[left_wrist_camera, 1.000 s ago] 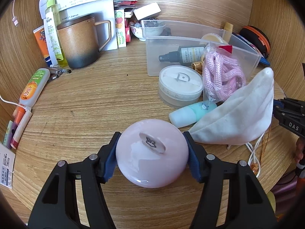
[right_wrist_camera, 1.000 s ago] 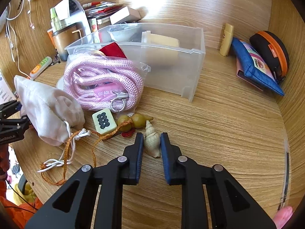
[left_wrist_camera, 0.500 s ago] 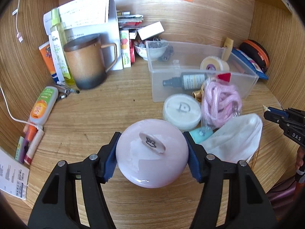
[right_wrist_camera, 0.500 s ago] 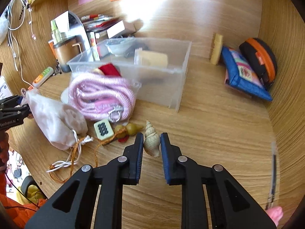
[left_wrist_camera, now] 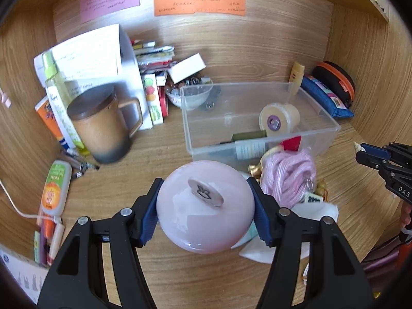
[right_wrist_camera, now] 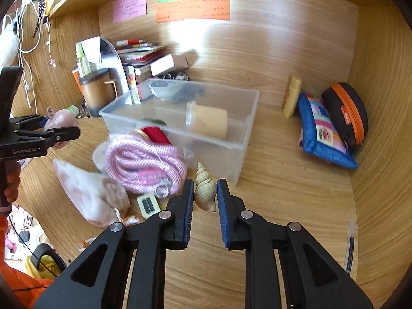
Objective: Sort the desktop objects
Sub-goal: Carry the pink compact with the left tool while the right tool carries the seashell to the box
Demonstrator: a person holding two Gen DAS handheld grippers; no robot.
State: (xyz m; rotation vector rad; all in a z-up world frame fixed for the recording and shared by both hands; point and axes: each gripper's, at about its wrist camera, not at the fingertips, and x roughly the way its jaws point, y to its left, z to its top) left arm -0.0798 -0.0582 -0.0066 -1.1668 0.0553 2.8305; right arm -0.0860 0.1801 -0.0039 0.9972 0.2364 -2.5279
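Observation:
My left gripper (left_wrist_camera: 205, 203) is shut on a round pink case (left_wrist_camera: 205, 207) with a small oval emblem, held above the wooden desk. My right gripper (right_wrist_camera: 205, 193) is shut on a beige spiral seashell (right_wrist_camera: 204, 189), also lifted off the desk. A clear plastic bin (left_wrist_camera: 257, 121) stands beyond both, holding a roll of tape (left_wrist_camera: 276, 119) and a dark bottle. In the right wrist view the left gripper (right_wrist_camera: 55, 126) with the pink case shows at the far left. The right gripper's tips (left_wrist_camera: 360, 152) show at the right edge of the left wrist view.
A pink rope bundle (right_wrist_camera: 144, 162), a white cloth pouch (right_wrist_camera: 90, 195) and a mahjong tile (right_wrist_camera: 148, 204) lie before the bin. A brown mug (left_wrist_camera: 103, 126), tubes and books crowd the back left. A blue pouch (right_wrist_camera: 322, 134) and black-orange case (right_wrist_camera: 347, 113) sit at the right wall.
Both grippers have risen with their objects; the desk items look farther below, and the sticky notes on the back wall have come into view.

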